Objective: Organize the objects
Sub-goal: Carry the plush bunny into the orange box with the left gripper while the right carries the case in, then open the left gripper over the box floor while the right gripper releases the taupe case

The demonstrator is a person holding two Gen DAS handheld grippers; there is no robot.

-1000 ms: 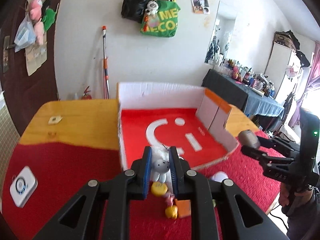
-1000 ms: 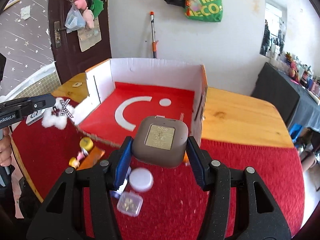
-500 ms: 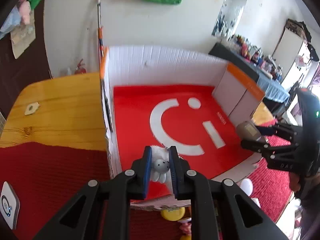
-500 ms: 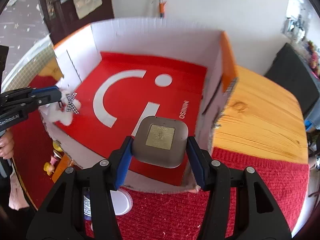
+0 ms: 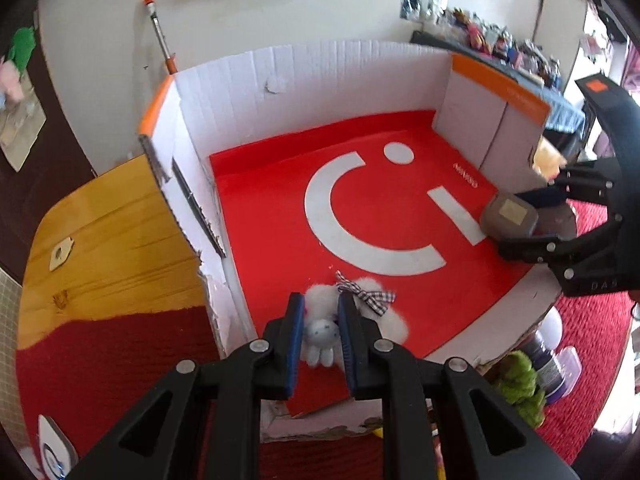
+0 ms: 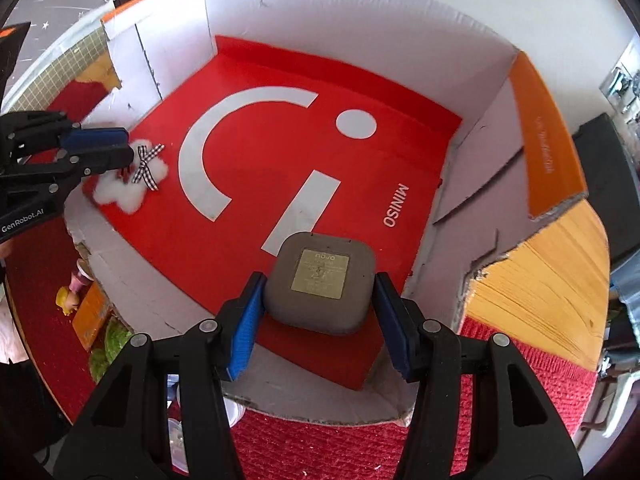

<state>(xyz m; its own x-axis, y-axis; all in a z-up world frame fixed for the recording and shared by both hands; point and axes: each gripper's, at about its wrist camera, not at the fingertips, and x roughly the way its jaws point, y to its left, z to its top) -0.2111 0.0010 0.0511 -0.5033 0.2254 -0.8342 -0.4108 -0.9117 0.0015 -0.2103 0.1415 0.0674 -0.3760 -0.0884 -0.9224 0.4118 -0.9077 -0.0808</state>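
Observation:
A low cardboard box with a red floor (image 5: 372,208) and white walls stands on the table; it also shows in the right wrist view (image 6: 256,168). My left gripper (image 5: 319,322) is shut on a white fluffy bunny toy (image 5: 320,330) with a checked bow, low over the box's near left corner. The toy shows in the right wrist view (image 6: 134,178) touching the floor. My right gripper (image 6: 318,304) brackets a grey square case (image 6: 320,282) lying on the box floor at the near right; small gaps show at both pads. The case shows in the left wrist view (image 5: 508,218).
Outside the box's front edge lie a green fuzzy thing (image 5: 518,380), a clear jar (image 5: 550,354), an orange block (image 6: 90,312) and a small doll (image 6: 74,290). A white device (image 5: 52,446) lies at the left on the red cloth. Wooden tabletop (image 5: 116,240) flanks the box.
Both grippers moved forward and down into the box. The bunny now touches the floor. The grey case now rests on the floor and the right jaws have widened off it.

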